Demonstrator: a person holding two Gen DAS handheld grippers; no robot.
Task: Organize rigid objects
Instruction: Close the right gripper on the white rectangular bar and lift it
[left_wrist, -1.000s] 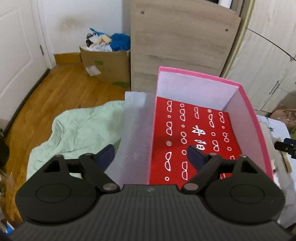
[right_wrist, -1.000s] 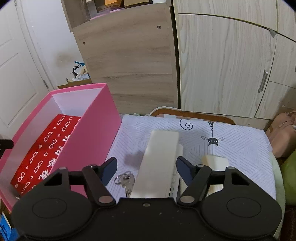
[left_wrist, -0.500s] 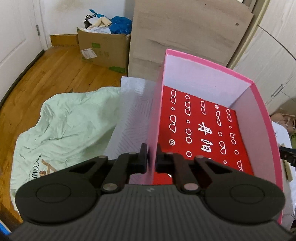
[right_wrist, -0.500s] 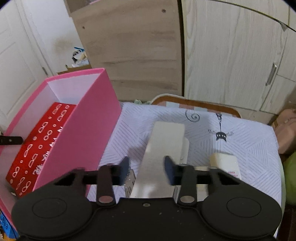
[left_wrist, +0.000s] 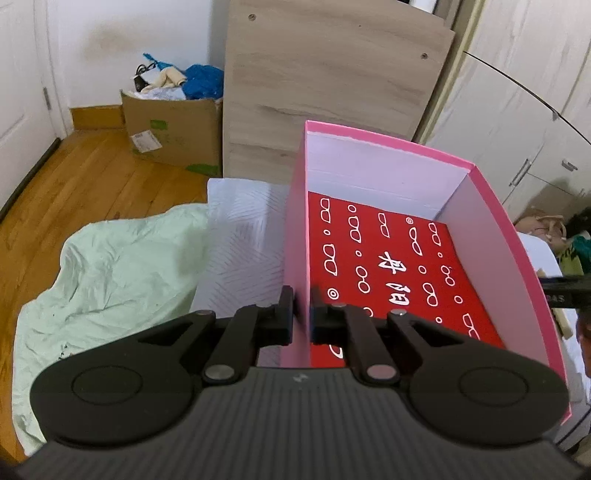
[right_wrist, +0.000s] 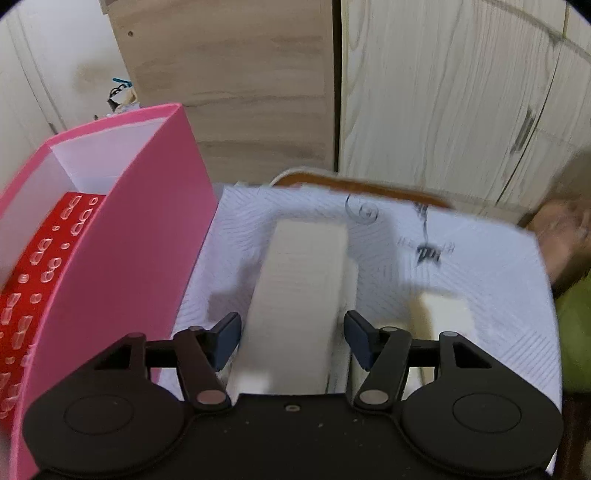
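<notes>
Since a second ago, the left gripper (left_wrist: 301, 314) has closed from wide open onto the near left wall of the pink box (left_wrist: 491, 236), one finger outside and one inside, pads pressing the thin wall. Over the same second the right gripper's (right_wrist: 291, 341) jaws narrowed around the long cream box (right_wrist: 299, 295) and have just been opening again; they are now standing apart with the cream box between them, small gaps showing on both sides, so nothing is gripped.

The cream box is lying flat on the white patterned cloth (right_wrist: 480, 258), its long axis running away from the right wrist camera toward the wooden cabinets (right_wrist: 424, 92). A smaller cream box (right_wrist: 443, 314) is sitting just beside it on the right, partly behind the right finger. The pink box is standing open-topped just left of the cream box, its long axis also running away from the cameras, with a red patterned box (left_wrist: 388, 269) lying flat on its floor.

Both grippers are pointing steeply downward and forward. A pale green sheet (left_wrist: 110, 266) is spreading over the wooden floor (left_wrist: 74, 177) left of the pink box, and a cardboard box (left_wrist: 173, 129) of clutter is sitting by the far wall.
</notes>
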